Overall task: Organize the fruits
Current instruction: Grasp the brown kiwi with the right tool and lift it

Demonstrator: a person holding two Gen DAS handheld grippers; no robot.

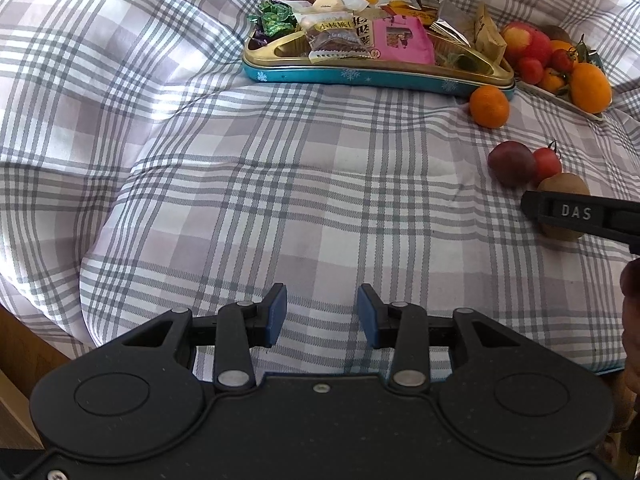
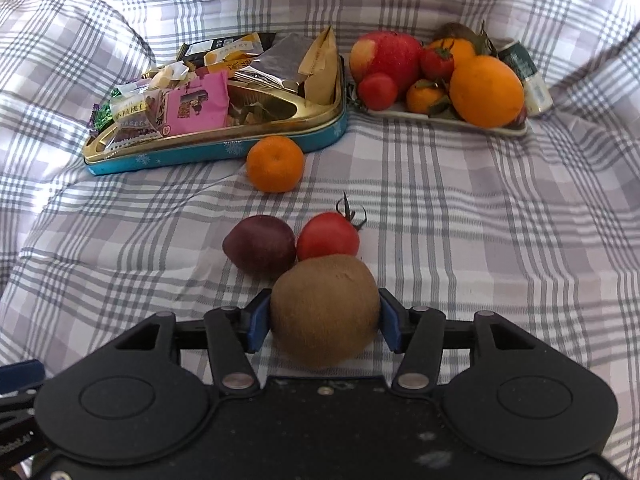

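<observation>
A brown kiwi (image 2: 325, 312) lies on the checked cloth between the blue pads of my right gripper (image 2: 324, 308). The pads stand right at its two sides, and no squeeze shows. Touching the kiwi from behind are a dark purple fruit (image 2: 260, 246) and a red tomato (image 2: 328, 236). A mandarin (image 2: 275, 164) sits farther back. The white plate (image 2: 500, 130) at the back right holds an apple, an orange and other fruit. My left gripper (image 1: 322, 308) hangs open and empty over bare cloth, with the kiwi (image 1: 564, 184) far to its right.
A blue and gold snack tin (image 2: 224, 150) full of wrapped sweets stands at the back left, close to the mandarin. A small can (image 2: 524, 72) lies behind the plate. The cloth bulges up around the sides. A wooden edge (image 1: 20, 360) shows at the lower left.
</observation>
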